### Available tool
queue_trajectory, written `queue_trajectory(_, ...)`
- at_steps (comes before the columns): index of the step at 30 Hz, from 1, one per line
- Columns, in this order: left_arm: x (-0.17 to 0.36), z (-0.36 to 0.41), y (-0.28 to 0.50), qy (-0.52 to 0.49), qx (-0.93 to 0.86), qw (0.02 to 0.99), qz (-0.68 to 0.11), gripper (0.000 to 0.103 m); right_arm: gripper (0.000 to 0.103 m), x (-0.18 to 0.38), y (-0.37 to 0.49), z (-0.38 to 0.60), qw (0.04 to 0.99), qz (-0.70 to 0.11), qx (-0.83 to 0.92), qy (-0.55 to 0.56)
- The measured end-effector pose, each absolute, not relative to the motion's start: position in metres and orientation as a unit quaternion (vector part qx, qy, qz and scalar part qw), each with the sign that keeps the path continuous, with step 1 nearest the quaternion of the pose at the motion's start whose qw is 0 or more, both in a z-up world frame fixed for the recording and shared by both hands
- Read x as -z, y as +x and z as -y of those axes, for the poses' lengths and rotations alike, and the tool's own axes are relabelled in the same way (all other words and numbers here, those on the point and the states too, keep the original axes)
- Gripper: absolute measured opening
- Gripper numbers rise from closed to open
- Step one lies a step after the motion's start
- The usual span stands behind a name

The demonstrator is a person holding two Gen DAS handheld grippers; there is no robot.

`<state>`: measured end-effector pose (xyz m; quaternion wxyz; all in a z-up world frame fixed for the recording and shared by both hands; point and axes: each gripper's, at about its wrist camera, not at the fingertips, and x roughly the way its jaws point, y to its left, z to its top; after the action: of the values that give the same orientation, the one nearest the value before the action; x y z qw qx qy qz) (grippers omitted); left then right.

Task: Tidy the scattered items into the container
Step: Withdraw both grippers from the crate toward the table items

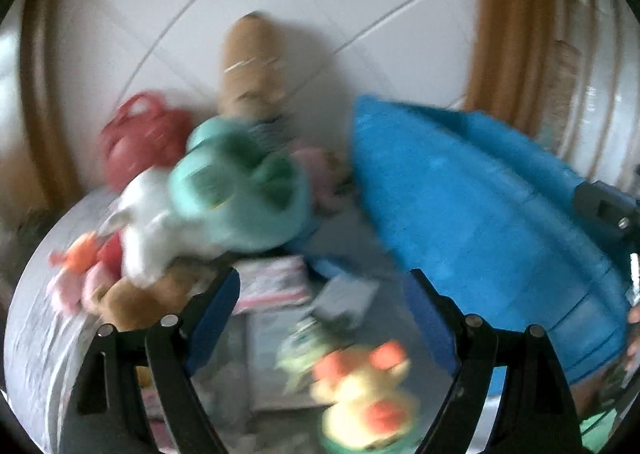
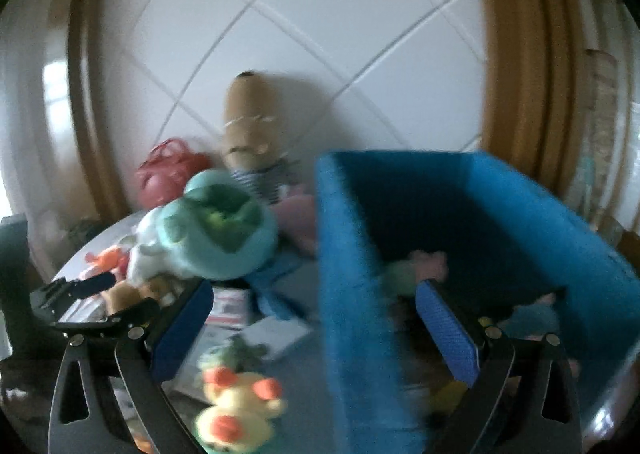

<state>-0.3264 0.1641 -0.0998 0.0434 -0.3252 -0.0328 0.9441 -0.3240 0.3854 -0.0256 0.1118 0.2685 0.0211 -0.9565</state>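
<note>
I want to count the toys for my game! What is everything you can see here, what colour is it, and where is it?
bin: one, blue, right side of table; a few blurred toys inside
teal plush: one, teal and green, on the pile left of the bin
tan plush: one, tan, upright against the tiled wall
red bag: one, red, behind the pile
white plush: one, white, in the pile
yellow plush: one, yellow with orange spots, nearest on the table
left gripper: black, blue fingers, open, empty
right gripper: same colours, open, straddling the bin's near wall
</note>
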Motion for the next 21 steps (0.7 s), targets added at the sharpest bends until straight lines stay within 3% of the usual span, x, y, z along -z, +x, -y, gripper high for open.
queue_trajectory(8, 0.16, -0.046, -0.292, -0.39, -0.919, -0.03, 0.043, 0.084, 0.103, 0.097, -0.334, -0.276, 0.17, -0.029, 0.921, 0.348)
queue_trajectory(15, 0.192, -0.008, -0.25, -0.412, -0.906, -0.073, 0.064, 0.084, 0.102, 0.153, -0.325, -0.23, 0.215, -0.048, 0.888, 0.404)
queue_trajectory(18, 0.205, -0.014, -0.232, -0.426, -0.9, -0.071, 0.063, 0.084, 0.072, 0.174, -0.31, -0.222, 0.232, -0.055, 0.873, 0.425)
queue_trajectory(21, 0.216, -0.027, -0.214, -0.436, -0.896, -0.06, 0.056, 0.084, 0.068, 0.193, -0.3, -0.221, 0.24, -0.055, 0.859, 0.449)
